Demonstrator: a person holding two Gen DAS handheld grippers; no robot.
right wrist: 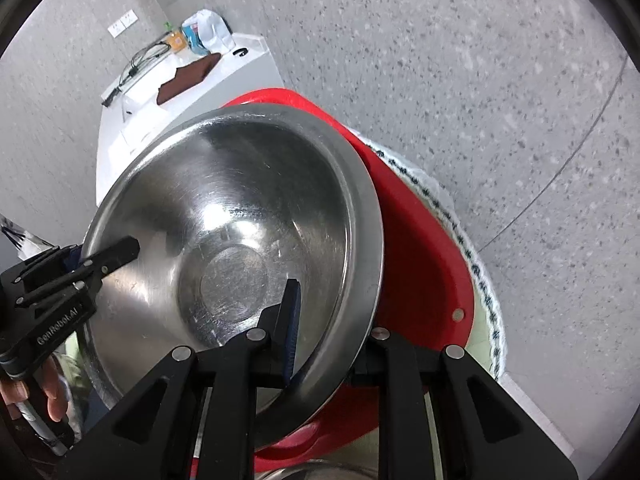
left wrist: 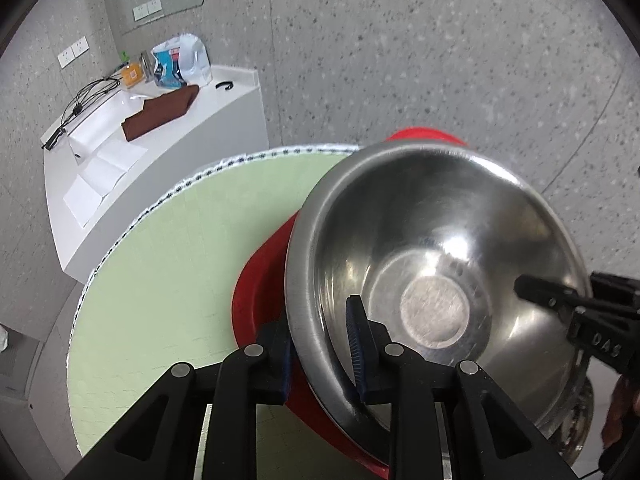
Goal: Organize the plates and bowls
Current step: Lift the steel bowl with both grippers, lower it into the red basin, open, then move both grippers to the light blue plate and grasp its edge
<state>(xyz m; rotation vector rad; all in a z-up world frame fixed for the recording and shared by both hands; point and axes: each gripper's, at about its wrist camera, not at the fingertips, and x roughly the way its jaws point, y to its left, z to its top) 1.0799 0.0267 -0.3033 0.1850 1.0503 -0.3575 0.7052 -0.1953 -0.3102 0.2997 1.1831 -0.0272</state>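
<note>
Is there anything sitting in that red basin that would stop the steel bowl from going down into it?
Nothing visible. The steel bowl hangs tilted over the red basin, gripped at opposite rims by the left gripper and right gripper. The bowl hides most of the basin's inside, so I cannot rule out something beneath it.

steel bowl [left wrist: 436, 248] | tilted, empty | over red basin [right wrist: 420, 248]

Left gripper [left wrist: 320, 344], right gripper [right wrist: 330, 326] — both clamped
</note>
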